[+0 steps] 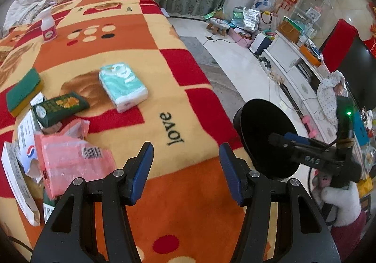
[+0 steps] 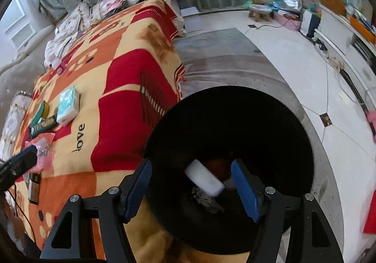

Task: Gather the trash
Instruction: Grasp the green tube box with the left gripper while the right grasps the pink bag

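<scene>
A black round trash bin (image 2: 235, 126) stands on the floor beside the blanket-covered table; it also shows in the left wrist view (image 1: 265, 136). My right gripper (image 2: 191, 183) is open above the bin's mouth. A white blurred packet (image 2: 204, 180) is between its fingers over the bin, touching neither. Crumpled trash (image 2: 206, 199) lies inside. My left gripper (image 1: 185, 166) is open and empty above the blanket. Left of it lie a torn pink wrapper (image 1: 70, 157) and white papers (image 1: 18, 169). The right gripper (image 1: 305, 148) also shows over the bin.
On the blanket (image 1: 131, 51) lie a teal tissue pack (image 1: 123, 87), a dark green packet (image 1: 58, 108), a green-yellow sponge (image 1: 22, 91) and a white bottle (image 1: 48, 24). Cushions lie at the far end. A small stool (image 2: 259, 11) and clutter stand on the floor beyond.
</scene>
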`<move>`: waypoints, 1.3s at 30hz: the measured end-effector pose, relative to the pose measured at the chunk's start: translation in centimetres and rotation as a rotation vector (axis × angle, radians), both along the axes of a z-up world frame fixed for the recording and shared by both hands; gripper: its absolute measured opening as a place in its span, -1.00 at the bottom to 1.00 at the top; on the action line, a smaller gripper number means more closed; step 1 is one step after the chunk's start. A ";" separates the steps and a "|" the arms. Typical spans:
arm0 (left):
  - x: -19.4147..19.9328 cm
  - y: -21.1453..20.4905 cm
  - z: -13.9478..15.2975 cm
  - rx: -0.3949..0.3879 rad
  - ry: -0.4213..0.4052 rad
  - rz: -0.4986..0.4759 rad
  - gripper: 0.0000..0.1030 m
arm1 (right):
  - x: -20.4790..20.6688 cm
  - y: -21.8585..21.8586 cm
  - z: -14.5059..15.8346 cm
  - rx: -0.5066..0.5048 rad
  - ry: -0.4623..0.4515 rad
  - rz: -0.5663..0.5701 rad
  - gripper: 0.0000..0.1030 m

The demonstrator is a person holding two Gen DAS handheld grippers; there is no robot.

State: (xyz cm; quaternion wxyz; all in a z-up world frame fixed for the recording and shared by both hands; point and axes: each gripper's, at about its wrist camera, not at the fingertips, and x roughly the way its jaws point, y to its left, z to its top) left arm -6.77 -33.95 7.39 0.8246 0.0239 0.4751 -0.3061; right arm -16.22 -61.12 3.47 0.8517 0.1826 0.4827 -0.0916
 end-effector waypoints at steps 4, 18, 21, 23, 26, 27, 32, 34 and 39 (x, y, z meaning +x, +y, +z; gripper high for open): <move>-0.3 0.4 -0.1 0.001 0.002 0.008 0.10 | -0.4 0.7 0.9 -0.003 -0.024 0.032 0.32; -0.9 4.3 0.8 0.021 -0.038 0.073 0.10 | 2.6 7.8 3.1 -0.022 -0.108 0.167 0.32; -1.0 5.4 0.8 0.023 -0.040 0.089 0.10 | 3.2 9.9 3.5 -0.025 -0.123 0.217 0.32; -1.0 6.5 0.8 0.026 -0.039 0.106 0.10 | 3.5 11.3 3.7 -0.027 -0.135 0.247 0.32; -1.0 8.1 0.7 0.030 -0.038 0.130 0.10 | 4.1 13.4 3.9 -0.024 -0.152 0.299 0.32; -1.0 8.6 0.7 0.032 -0.038 0.139 0.10 | 4.2 13.8 3.9 -0.024 -0.153 0.309 0.32; -1.2 11.8 0.9 0.038 -0.041 0.178 0.10 | 5.3 16.8 3.5 -0.003 -0.147 0.372 0.32; -1.3 13.1 1.0 0.042 -0.039 0.191 0.10 | 5.6 17.9 3.4 -0.003 -0.141 0.399 0.32; -1.7 16.2 0.6 0.066 -0.024 0.218 0.10 | 6.4 20.4 3.2 0.002 -0.136 0.459 0.32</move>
